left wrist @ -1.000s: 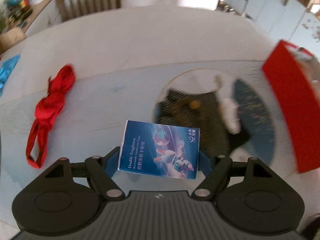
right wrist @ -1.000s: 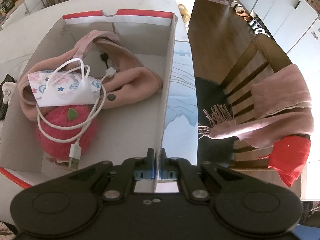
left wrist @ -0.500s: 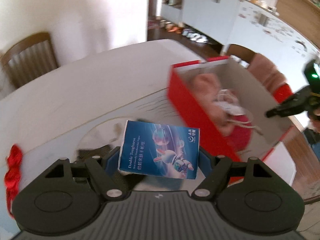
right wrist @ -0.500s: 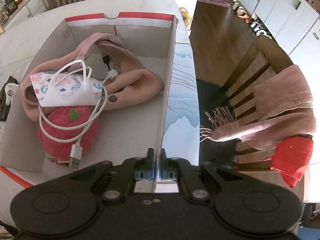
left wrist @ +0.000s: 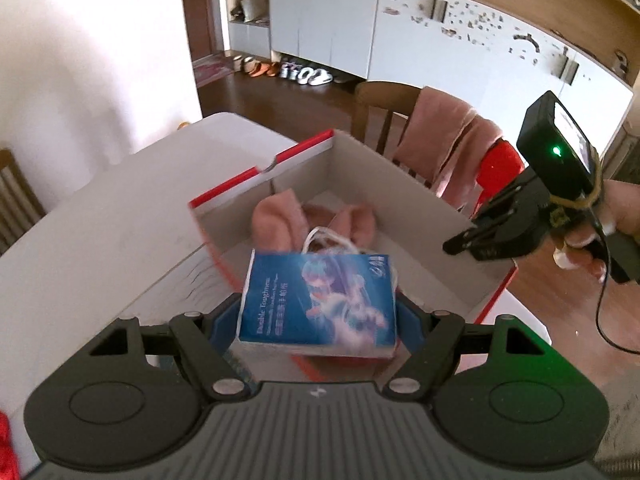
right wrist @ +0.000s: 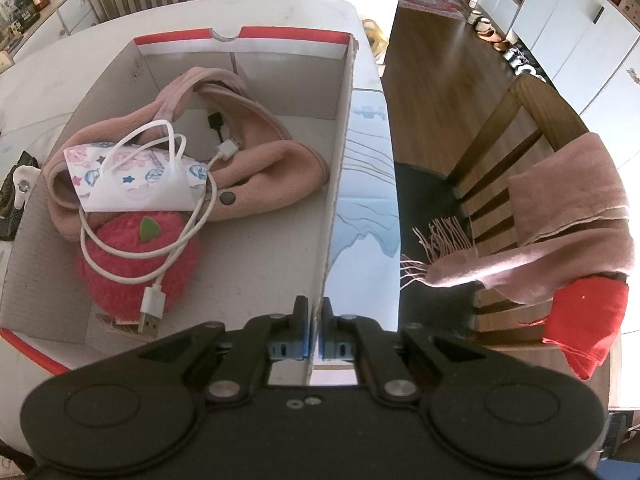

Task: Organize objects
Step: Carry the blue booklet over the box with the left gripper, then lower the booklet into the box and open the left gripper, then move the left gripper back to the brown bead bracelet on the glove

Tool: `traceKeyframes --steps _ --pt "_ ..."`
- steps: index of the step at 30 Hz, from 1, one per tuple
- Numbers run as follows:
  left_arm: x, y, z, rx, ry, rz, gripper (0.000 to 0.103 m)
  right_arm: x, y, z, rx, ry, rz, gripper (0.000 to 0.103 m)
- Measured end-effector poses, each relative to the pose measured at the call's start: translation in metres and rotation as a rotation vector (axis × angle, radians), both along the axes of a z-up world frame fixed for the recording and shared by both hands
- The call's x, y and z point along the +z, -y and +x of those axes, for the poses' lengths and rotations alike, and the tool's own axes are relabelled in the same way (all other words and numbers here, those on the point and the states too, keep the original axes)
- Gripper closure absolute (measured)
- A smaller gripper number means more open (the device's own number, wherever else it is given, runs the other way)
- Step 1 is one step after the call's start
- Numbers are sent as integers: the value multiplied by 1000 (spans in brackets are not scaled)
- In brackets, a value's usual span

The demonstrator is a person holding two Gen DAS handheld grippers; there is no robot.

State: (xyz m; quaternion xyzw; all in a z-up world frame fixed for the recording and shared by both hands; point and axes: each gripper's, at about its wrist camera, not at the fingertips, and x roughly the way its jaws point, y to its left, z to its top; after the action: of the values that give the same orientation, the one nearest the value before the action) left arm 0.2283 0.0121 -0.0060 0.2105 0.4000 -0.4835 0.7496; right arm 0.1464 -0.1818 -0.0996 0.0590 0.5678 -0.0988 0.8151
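Note:
My left gripper [left wrist: 318, 320] is shut on a small blue printed box [left wrist: 320, 300], held above the near edge of the red-rimmed cardboard box [left wrist: 400, 172]. Inside that cardboard box [right wrist: 264, 256] lie a pink fleece band [right wrist: 260, 176], a patterned face mask [right wrist: 136, 188], a white USB cable [right wrist: 188, 216] and a red plush strawberry [right wrist: 132, 272]. My right gripper [right wrist: 315, 332] is shut on the cardboard box's right wall. In the left wrist view the right gripper [left wrist: 488, 240] shows at that wall, held by a hand [left wrist: 600, 240].
The box stands on a white table [left wrist: 100, 208] near its edge. A wooden chair [right wrist: 512, 136] draped with a pink scarf [right wrist: 568, 216] and a red cloth [right wrist: 584, 320] stands beside the table. White cabinets [left wrist: 460, 40] line the far wall.
The left gripper has swung right and upward with the blue box, from over the dark mat and red ribbon to above the cardboard box. The right gripper has stayed put on the wall.

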Motion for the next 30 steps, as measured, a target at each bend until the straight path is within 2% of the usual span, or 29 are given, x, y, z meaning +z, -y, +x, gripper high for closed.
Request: traceKeyframes --steps 7,10,14,21,30 --pt "-13 49 9 -26 20 19 26 -1 -2 0 7 0 -9 100" --pt "-25 66 13 -33 28 55 26 -1 -2 0 9 0 -8 100" --pt "-39 76 21 -18 -8 76 27 -1 -1 -1 9 1 -5 100" --pt "-47 72 19 -15 -37 79 27 -1 0 0 10 1 2 100" --pt "-24 30 14 29 -55 4 27 -2 1 0 8 -6 5 100"
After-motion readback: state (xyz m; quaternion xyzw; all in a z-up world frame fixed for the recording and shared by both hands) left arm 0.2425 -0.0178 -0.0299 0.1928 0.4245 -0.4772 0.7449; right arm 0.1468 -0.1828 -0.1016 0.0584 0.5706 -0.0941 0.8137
